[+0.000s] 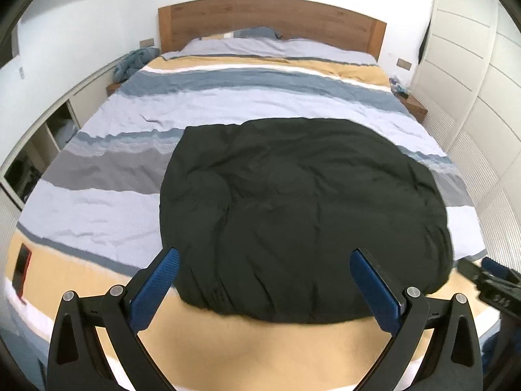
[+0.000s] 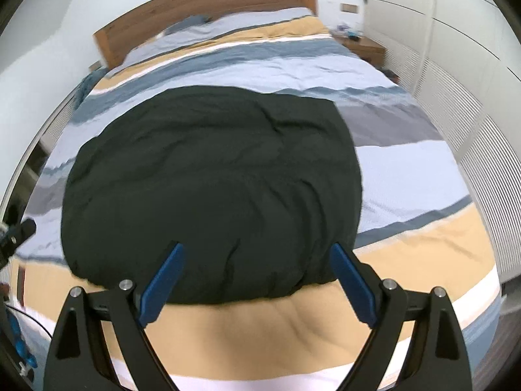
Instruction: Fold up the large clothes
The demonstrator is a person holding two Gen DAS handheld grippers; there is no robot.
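Note:
A large black garment lies folded into a broad, rounded rectangle on the striped bed cover, its near edge towards the foot of the bed. My left gripper hangs open above that near edge, blue pads wide apart, nothing between them. In the right wrist view the same garment fills the middle, and my right gripper is open over its near edge, holding nothing. The right gripper's body shows at the right edge of the left wrist view; the left gripper's body shows at the left edge of the right wrist view.
A wooden headboard stands at the far end with pillows below it. A blue cloth lies on the left ledge. A bedside table and white wardrobe doors run along the right. A dark phone-like object lies at the near left.

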